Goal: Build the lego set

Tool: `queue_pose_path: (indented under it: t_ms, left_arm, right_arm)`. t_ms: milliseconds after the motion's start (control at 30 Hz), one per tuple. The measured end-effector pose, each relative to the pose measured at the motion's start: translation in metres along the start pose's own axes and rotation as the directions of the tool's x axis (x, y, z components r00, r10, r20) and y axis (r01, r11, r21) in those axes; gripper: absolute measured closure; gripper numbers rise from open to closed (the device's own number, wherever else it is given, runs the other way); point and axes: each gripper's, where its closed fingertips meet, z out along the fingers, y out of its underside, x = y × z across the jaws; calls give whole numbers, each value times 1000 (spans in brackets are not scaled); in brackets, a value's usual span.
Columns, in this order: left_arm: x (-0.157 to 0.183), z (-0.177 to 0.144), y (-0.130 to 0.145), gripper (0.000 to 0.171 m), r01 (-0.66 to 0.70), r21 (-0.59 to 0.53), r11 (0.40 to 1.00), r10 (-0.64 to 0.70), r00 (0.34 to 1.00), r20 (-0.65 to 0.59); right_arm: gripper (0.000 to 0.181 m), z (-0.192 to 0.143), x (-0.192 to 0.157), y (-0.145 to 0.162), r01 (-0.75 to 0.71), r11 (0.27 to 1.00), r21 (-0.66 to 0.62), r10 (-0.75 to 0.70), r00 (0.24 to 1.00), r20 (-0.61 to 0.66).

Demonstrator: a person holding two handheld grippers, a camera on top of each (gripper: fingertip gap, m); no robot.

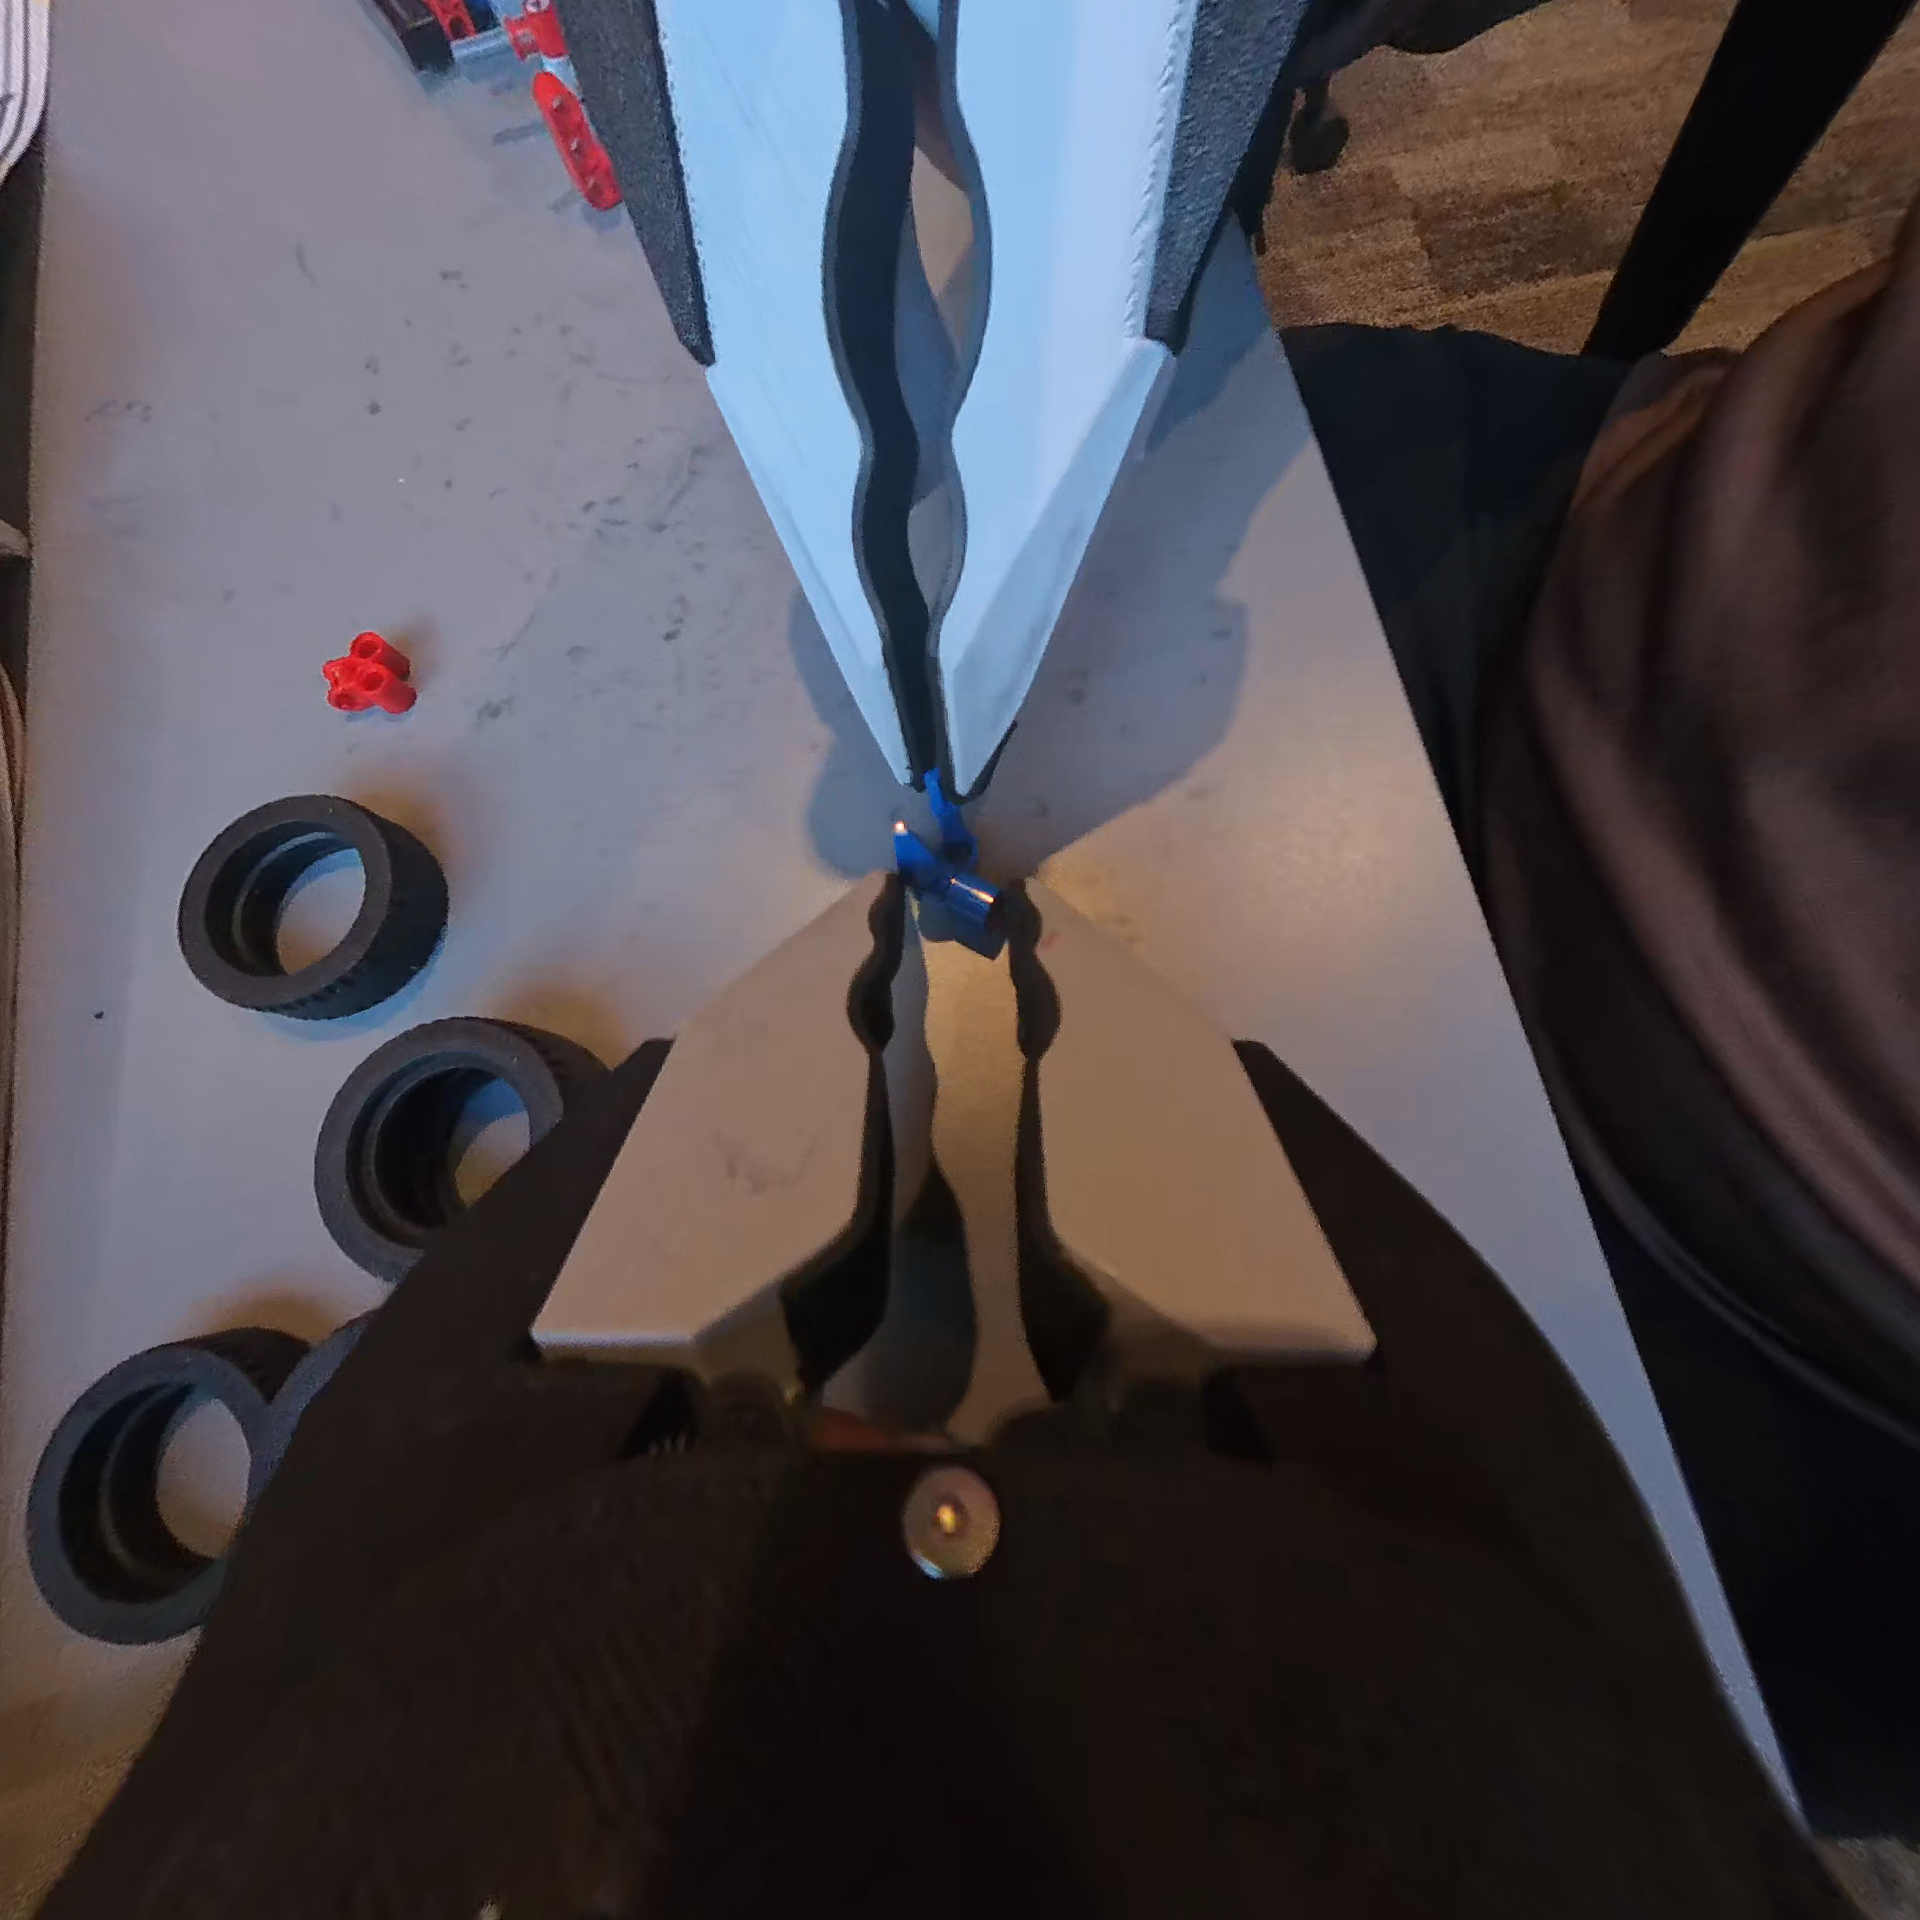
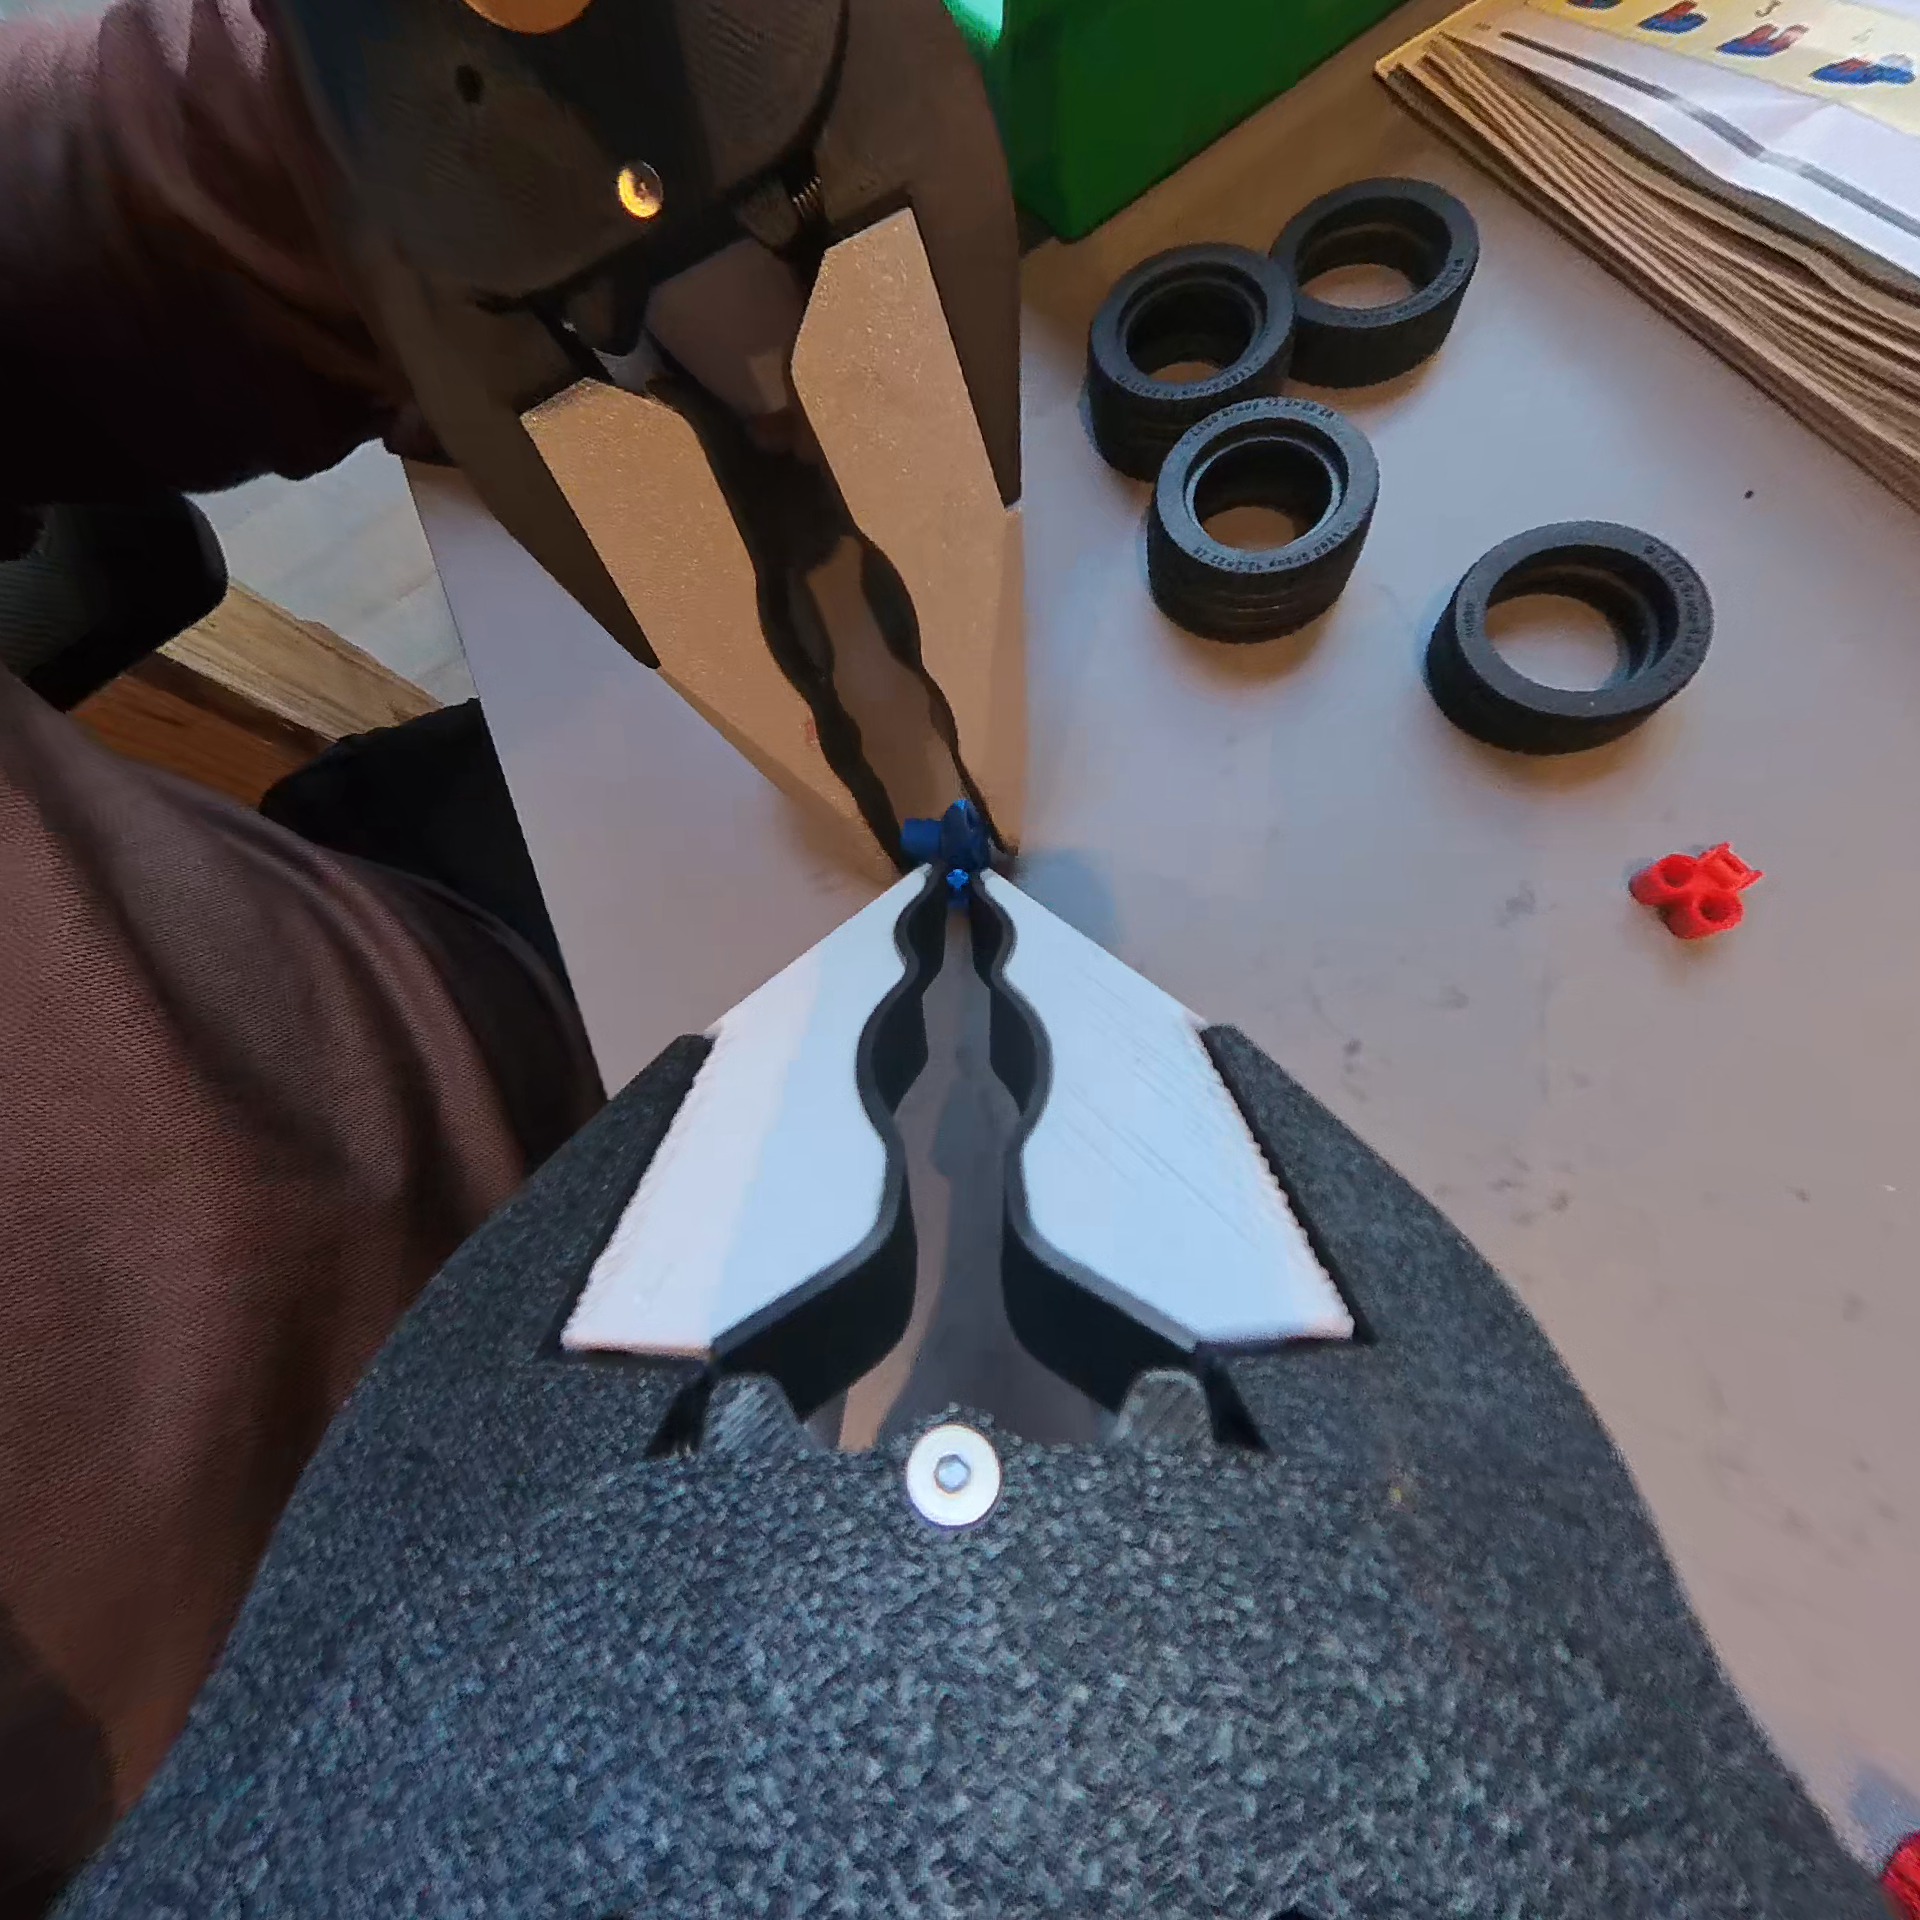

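Note:
My left gripper (image 1: 951,891), with tan fingers, is shut on a small blue connector piece (image 1: 968,896) just above the grey table (image 1: 436,416). My right gripper (image 2: 956,883), with white fingers, meets it tip to tip and is shut on a small blue pin (image 2: 956,880). The pin touches the connector (image 2: 948,831). In the left wrist view the right gripper (image 1: 940,777) comes down from the top with the pin (image 1: 938,798). In the right wrist view the left gripper (image 2: 951,847) comes from the top. How the pin and connector join is too small to tell.
Several black tyres (image 2: 1262,530) lie on the table (image 2: 1351,1091), three of them in the left wrist view (image 1: 312,904). A loose red piece (image 1: 369,673) (image 2: 1694,890) lies nearby. Red beams (image 1: 571,135), a green box (image 2: 1143,94) and a booklet (image 2: 1714,177) sit farther off. A person's torso (image 2: 208,1039) is at the table edge.

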Motion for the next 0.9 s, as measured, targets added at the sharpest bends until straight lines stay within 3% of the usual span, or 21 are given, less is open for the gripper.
queue_pose_path:
  t_ms: [233, 333, 433, 900]
  left_arm:
    - [-2, -8, -3, 146, 45, 51, 998, -43, 999, -33]
    - [-4, -5, 1, 146, 15, 22, 1000, -14, 999, -48]
    - [-6, -4, 3, 146, -33, 4, 999, 33, 998, -57]
    - [1, -5, 5, 155, -13, -19, 1000, 11, 995, -98]
  right_arm:
    - [178, -2, 1, -1, -45, 998, 40, 43, 998, 52]
    - [178, -3, 0, -2, -45, 998, 47, 42, 997, 62]
    - [178, -4, -1, -3, -30, 999, 44, 28, 998, 58]
    - [178, 1, 5, 3, 16, 1000, 6, -16, 1000, -8]
